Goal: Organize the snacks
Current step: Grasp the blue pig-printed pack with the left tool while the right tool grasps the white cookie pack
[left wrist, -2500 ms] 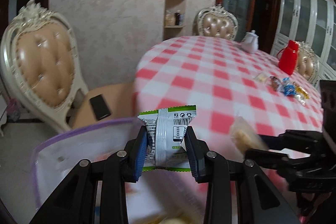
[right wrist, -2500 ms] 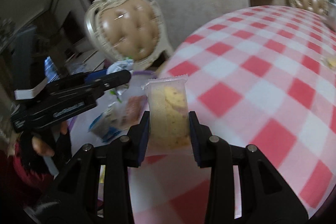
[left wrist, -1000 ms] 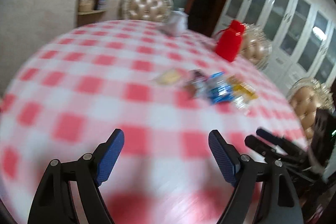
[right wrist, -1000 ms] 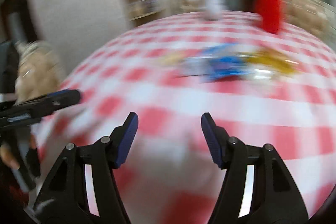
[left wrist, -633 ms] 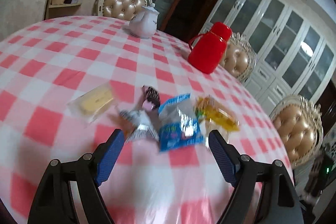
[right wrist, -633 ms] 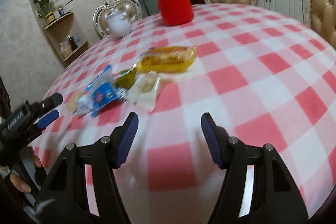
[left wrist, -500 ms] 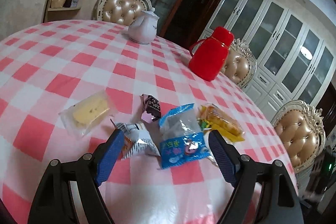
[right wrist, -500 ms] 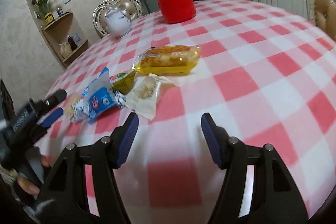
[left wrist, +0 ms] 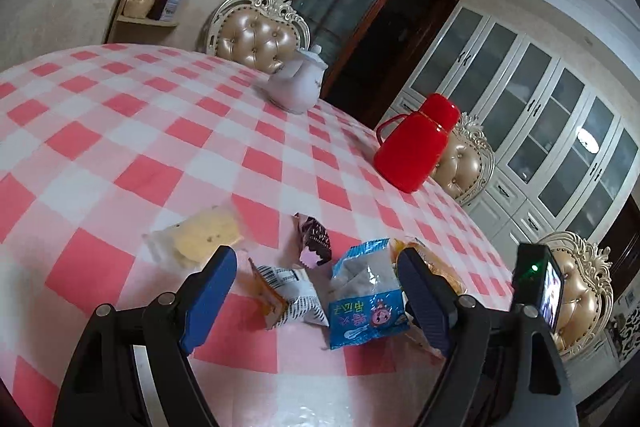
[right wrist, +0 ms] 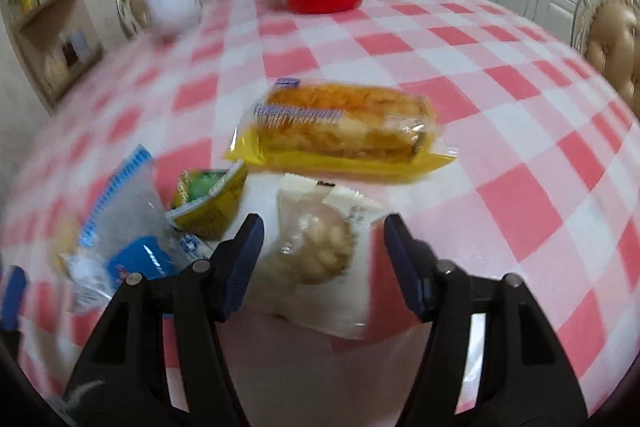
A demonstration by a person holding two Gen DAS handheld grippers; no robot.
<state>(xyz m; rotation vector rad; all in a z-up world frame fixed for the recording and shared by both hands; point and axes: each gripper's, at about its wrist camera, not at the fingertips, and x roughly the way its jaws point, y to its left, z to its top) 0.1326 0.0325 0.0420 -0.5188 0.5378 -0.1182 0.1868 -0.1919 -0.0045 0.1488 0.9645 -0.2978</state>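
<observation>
Several wrapped snacks lie in a cluster on the red-and-white checked table (left wrist: 168, 131). My left gripper (left wrist: 316, 291) is open, with a blue-and-white packet (left wrist: 364, 299) and a white-and-orange packet (left wrist: 288, 295) between its fingers. A clear-wrapped yellow cake (left wrist: 200, 237) and a small dark packet (left wrist: 314, 239) lie just beyond. My right gripper (right wrist: 322, 259) is open around a white-wrapped round pastry (right wrist: 320, 251). A long yellow bread packet (right wrist: 340, 127), a small green-and-yellow packet (right wrist: 208, 199) and the blue packet (right wrist: 120, 227) lie beside it.
A red thermos jug (left wrist: 416, 143) and a white teapot (left wrist: 296, 87) stand further back on the table. Padded chairs (left wrist: 260, 35) ring the table. A wall shelf (left wrist: 160, 7) and white cabinets (left wrist: 540, 115) stand behind. The right gripper's body (left wrist: 540, 287) shows at the left view's right edge.
Both grippers let go of their snacks and swung from the bag at the table's edge to the snack cluster. They are now open and close over the packets.
</observation>
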